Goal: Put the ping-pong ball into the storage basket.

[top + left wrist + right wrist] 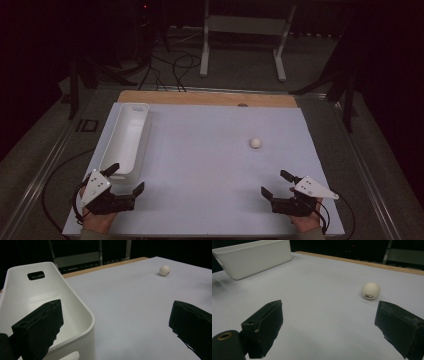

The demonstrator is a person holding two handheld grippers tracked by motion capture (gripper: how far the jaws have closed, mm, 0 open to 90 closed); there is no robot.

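The white bin lies lengthwise along the left edge of the table, empty, likely positioned to receive the ball. The left gripper rests at the bin's near end, jaws spread wide, holding nothing. The white ball sits alone on the right half, well apart from the bin. The right gripper waits near the front edge, jaws fully apart and empty, facing the ball, apparently ready for an approach.
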